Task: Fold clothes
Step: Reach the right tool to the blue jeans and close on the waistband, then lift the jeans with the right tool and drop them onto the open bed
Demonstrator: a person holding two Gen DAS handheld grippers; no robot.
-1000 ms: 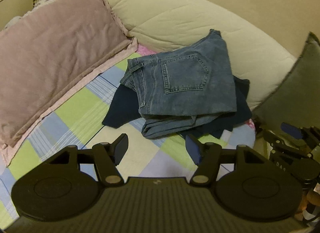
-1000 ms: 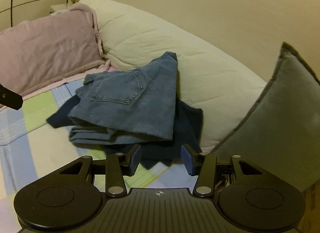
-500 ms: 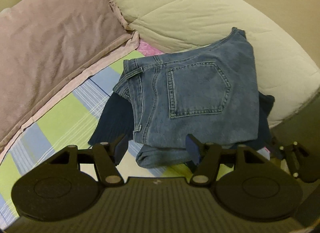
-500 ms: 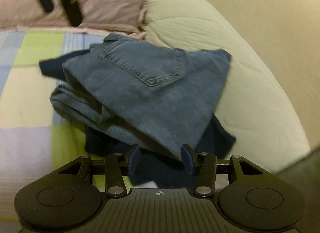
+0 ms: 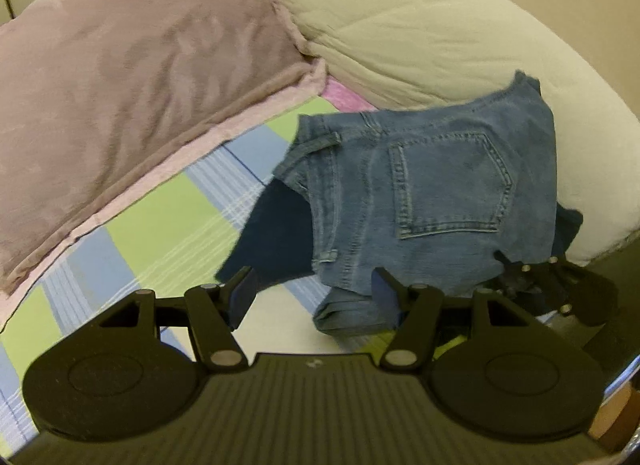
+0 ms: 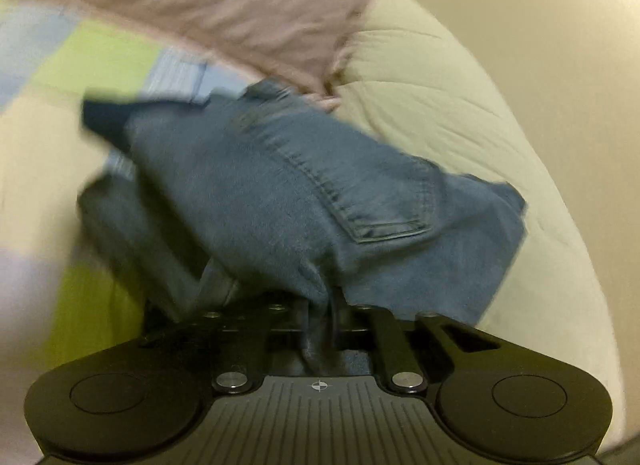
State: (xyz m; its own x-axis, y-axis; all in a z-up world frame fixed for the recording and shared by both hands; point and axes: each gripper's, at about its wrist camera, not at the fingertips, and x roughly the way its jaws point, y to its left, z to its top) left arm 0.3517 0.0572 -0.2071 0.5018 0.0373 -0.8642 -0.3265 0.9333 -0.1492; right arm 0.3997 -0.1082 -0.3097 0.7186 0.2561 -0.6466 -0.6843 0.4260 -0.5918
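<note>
Pillow (image 5: 132,105): mauve, plush cover, flat pale-pink border along its lower edge; occupies the 10 o'clock area of the left wrist view, lying on the sheet.

Duvet (image 5: 420,37): cream, quilted, bulky roll from 12 to 3 o'clock, touching the pillow's right corner.

Bedsheet (image 5: 160,225): checked in lime green, pale blue, white, with one pink patch; bare toward 8 o'clock.

Wall (image 6: 560,45): plain beige, at 2 o'clock in the right wrist view.

You see jeans (image 5: 436,201) of matt denim, a quilted cloth duvet (image 5: 420,25), and matt black plastic grippers (image 5: 312,297).
</note>
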